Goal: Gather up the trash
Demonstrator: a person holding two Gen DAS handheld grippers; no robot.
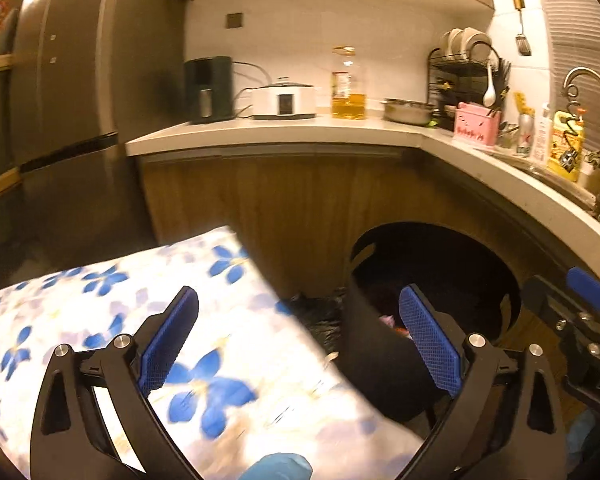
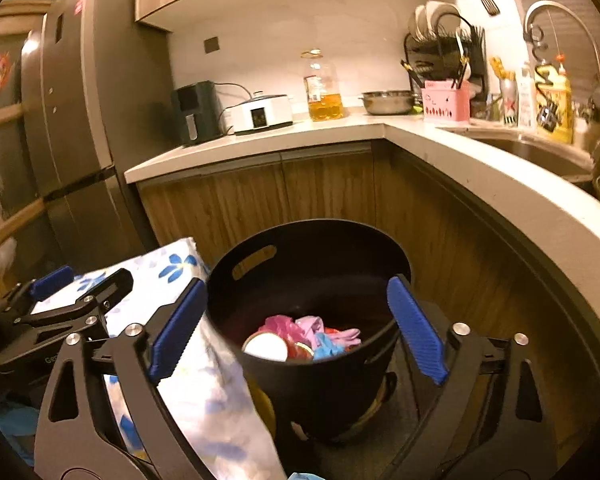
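Observation:
A black round bin (image 2: 320, 392) stands on the floor in the corner of the kitchen cabinets. Crumpled pink and blue trash (image 2: 312, 334) and a white round lid lie in it. A white pack with blue flowers (image 1: 220, 360) shows blurred, slanting left of the bin (image 1: 372, 360). My left gripper (image 1: 300, 296) is open over the pack's right end, and its pads do not press on it. My right gripper (image 2: 298, 284) is open, framing the bin's mouth. The floral pack (image 2: 216, 400) runs under its left finger. The left gripper (image 2: 80, 292) shows at the left edge.
A grey fridge (image 2: 72, 120) stands at the left. The L-shaped counter (image 2: 480, 172) carries a cooker, an oil bottle (image 2: 324, 88), a pan, a dish rack and a sink with tap (image 2: 556, 20). Wooden cabinet doors (image 2: 260, 200) back the bin. A blue-gloved hand (image 1: 276, 468) shows below.

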